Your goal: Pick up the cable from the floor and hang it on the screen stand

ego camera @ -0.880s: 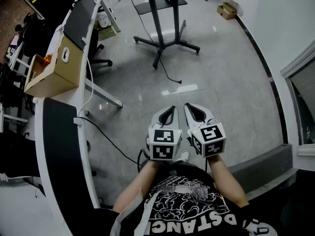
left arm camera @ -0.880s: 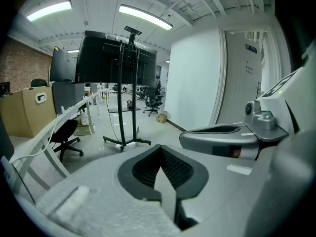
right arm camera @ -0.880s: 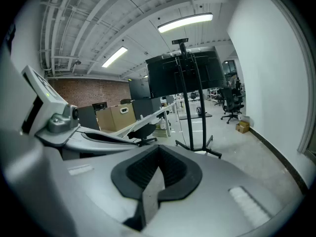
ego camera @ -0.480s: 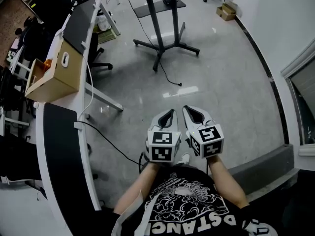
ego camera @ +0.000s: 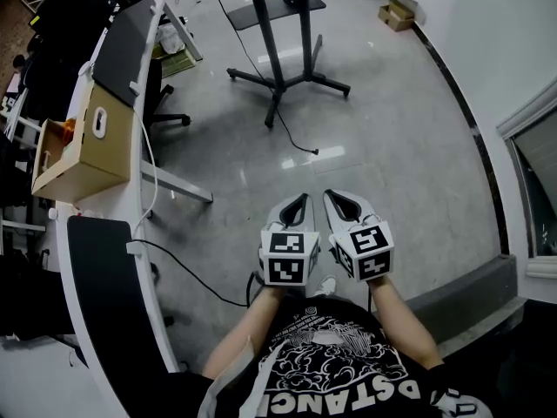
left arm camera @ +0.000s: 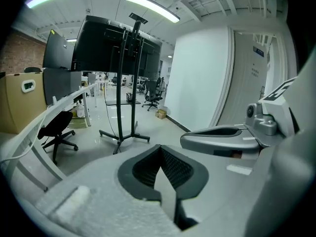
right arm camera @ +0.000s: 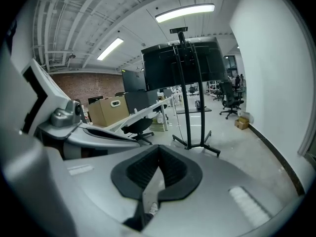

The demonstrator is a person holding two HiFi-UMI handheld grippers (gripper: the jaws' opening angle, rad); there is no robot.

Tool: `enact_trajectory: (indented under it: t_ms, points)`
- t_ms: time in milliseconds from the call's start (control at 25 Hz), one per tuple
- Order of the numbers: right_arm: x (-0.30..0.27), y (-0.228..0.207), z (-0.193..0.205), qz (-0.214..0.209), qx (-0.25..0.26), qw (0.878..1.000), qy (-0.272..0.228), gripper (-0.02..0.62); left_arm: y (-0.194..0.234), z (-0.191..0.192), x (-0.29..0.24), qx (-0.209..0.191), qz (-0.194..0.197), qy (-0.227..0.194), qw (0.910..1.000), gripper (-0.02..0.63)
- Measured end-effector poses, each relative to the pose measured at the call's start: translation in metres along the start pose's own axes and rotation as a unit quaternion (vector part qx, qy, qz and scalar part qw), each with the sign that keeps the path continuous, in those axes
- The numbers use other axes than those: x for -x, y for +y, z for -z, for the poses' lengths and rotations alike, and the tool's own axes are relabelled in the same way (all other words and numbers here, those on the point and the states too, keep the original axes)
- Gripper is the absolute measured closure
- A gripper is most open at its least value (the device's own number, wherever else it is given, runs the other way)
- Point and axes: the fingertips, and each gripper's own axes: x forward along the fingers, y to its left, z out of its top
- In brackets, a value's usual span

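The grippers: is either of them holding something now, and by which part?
Nothing is held. The left gripper and right gripper are shut and empty; the cable lies on the floor.

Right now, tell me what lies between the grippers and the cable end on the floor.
Only bare floor, by the head view: nothing lies between the left gripper, the right gripper and the cable.

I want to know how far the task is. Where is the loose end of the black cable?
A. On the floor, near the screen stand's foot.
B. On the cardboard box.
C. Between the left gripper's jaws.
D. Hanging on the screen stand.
A: the cable lies on the floor by the screen stand; the left gripper and right gripper are shut and empty.
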Motion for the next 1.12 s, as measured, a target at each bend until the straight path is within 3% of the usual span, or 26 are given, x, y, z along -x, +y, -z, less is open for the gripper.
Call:
enact_trajectory:
  t_ms: [720,1120]
  points:
    - [-0.145,-0.037,-0.033,0.008,0.018,0.996,0.090,0.591,0.099,-0.044,-0.111,0.042,0.042,0.049,0.9971,0.609]
    - [-0.221,-0.036,-0.023,-0.009,0.041,0.988,0.149,0.591,0.175,-0.046,-0.150,0.071,0.039,0.065,0.9946,0.609]
